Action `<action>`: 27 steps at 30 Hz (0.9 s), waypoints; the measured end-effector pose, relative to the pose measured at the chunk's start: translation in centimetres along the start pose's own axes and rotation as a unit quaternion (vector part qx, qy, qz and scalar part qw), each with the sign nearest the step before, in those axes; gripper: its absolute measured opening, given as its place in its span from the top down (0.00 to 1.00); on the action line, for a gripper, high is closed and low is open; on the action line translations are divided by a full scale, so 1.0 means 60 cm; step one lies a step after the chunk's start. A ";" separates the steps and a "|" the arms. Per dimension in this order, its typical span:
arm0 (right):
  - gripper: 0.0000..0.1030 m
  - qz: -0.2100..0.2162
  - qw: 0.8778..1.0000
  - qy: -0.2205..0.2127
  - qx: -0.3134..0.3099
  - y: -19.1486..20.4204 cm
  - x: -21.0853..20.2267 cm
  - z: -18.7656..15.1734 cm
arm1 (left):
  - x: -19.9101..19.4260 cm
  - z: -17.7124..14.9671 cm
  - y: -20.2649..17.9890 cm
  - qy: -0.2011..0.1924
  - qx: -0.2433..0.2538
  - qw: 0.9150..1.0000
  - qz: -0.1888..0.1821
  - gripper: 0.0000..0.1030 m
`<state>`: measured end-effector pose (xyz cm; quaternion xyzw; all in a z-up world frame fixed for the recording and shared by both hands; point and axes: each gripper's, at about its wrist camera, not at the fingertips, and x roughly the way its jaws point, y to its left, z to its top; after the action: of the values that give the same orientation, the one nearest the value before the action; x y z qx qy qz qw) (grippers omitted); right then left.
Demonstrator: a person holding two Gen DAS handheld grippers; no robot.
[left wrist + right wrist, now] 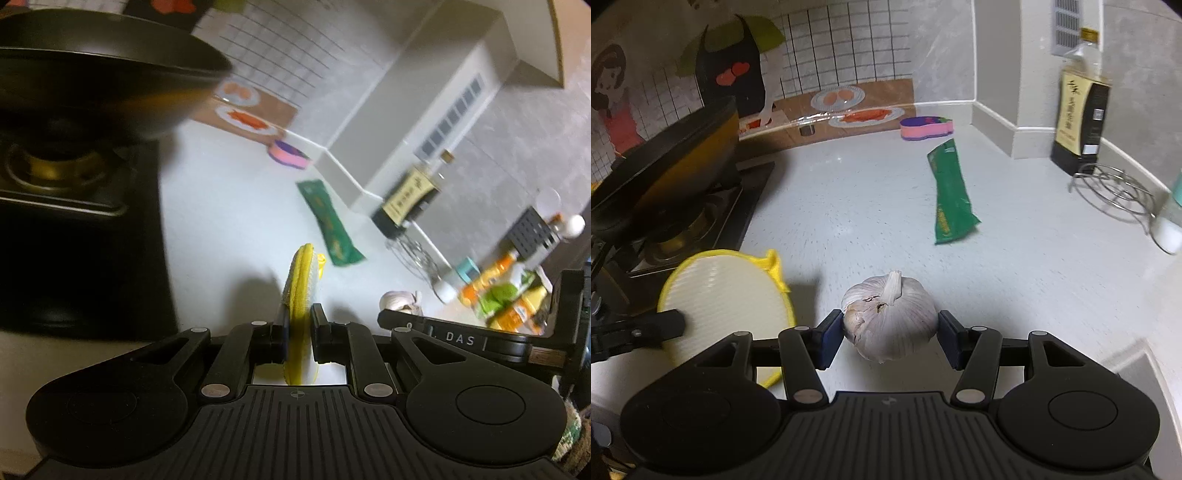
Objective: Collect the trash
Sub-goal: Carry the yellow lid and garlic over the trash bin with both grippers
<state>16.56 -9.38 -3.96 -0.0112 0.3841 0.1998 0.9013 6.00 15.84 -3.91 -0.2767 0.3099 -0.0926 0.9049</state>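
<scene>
Garlic bulb (890, 317) is sitting between the blue pads of the right gripper (890, 332), which is clamping it on both flanks, stem end facing up. In the right wrist view the bulb is appearing clear of the white countertop (868, 206), so the step in hand is judged to be the carry of a picked item, not the pick itself.

The left gripper (299, 325) is pinching a round yellow-edged scrubbing pad (301, 291) on edge, with its jaws nearly together on the thin pad. In the right wrist view this pad (727, 295) is showing its white face just left of the garlic, between the garlic and the stove (701, 229).

Positions relative to the garlic:
- A green wrapper (951, 195) is lying flat on the countertop beyond it and slightly right, well apart.
- A pink and purple sponge (925, 127) is lying farther still, near the back wall.
- A dark pan (665, 166) is resting tilted on the stove, to the left.
- A bottle (1080, 110) and a wire rack (1115, 192) are standing to the far right.

No bin or bag is showing in either view. The next move calls for locating a receptacle, keeping the clamp firm on the rounded bulb while carrying it there. The green wrapper is judged to be the remaining item to collect.
</scene>
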 end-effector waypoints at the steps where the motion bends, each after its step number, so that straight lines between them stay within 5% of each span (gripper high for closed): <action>1: 0.47 0.000 1.000 -0.003 0.005 -0.006 -0.011 -0.006 | 0.001 -0.006 -0.010 0.005 0.005 1.000 -0.004 0.85; 14: 0.46 -0.056 0.996 -0.018 0.064 -0.109 -0.134 -0.170 | 0.056 -0.109 -0.163 0.111 0.099 0.987 -0.060 0.85; 27: 0.47 -0.140 0.973 0.002 0.185 -0.230 -0.220 -0.349 | 0.145 -0.253 -0.249 0.244 0.161 0.953 -0.081 0.85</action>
<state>-1.01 -30.38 -11.33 0.1020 0.4108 -0.0030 0.9060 3.64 -6.24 -9.98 -0.1207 0.4786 -0.2784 0.8239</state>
